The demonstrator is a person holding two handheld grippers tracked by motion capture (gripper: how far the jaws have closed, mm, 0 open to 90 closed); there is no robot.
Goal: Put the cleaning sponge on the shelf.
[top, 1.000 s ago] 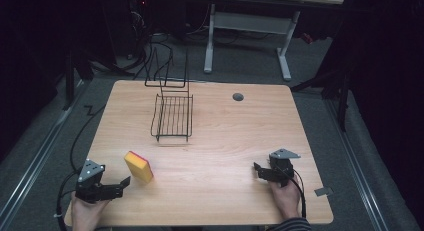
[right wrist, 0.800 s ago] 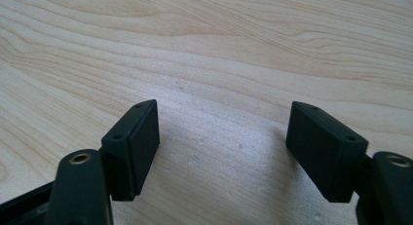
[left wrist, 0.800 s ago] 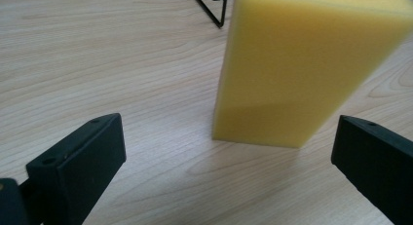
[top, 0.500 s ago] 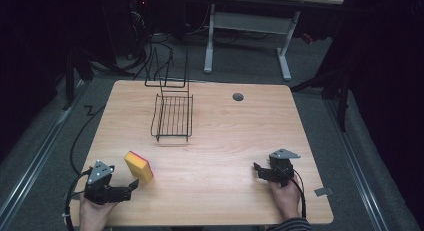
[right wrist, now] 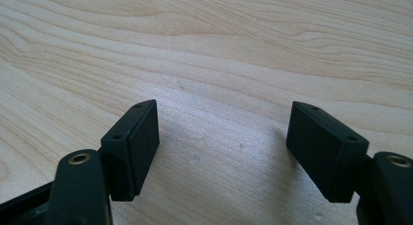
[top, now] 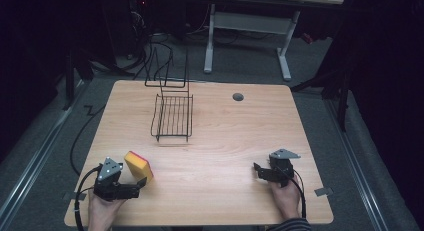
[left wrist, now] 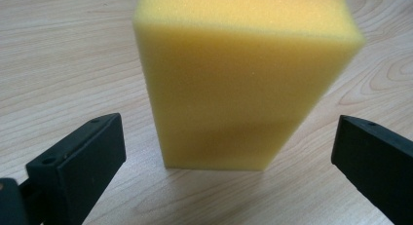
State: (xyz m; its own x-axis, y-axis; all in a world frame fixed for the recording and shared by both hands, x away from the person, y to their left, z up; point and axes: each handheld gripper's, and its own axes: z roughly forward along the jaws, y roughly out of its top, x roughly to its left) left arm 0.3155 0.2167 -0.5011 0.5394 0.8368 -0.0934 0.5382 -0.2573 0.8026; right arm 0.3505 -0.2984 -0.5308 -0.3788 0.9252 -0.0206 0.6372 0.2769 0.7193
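A yellow sponge (top: 138,165) with a pink upper face lies on the wooden table (top: 225,136) near its front left corner. My left gripper (top: 136,185) sits just in front of the sponge, open. In the left gripper view the sponge (left wrist: 243,79) stands close ahead, a little beyond the jaws, which spread wide to either side without touching it. My right gripper (top: 257,171) rests low at the front right of the table, open, pointing left. Its jaws (right wrist: 221,147) hold nothing, with bare wood between them.
A black wire rack (top: 172,117) stands at the back left of the table, with taller wire uprights (top: 167,71) behind it. A round cable hole (top: 238,97) lies near the back edge. Cables trail off the table's left side.
My left gripper has moved right and slightly forward, coming up to the sponge so that its jaws now flank it. The right gripper has stayed still.
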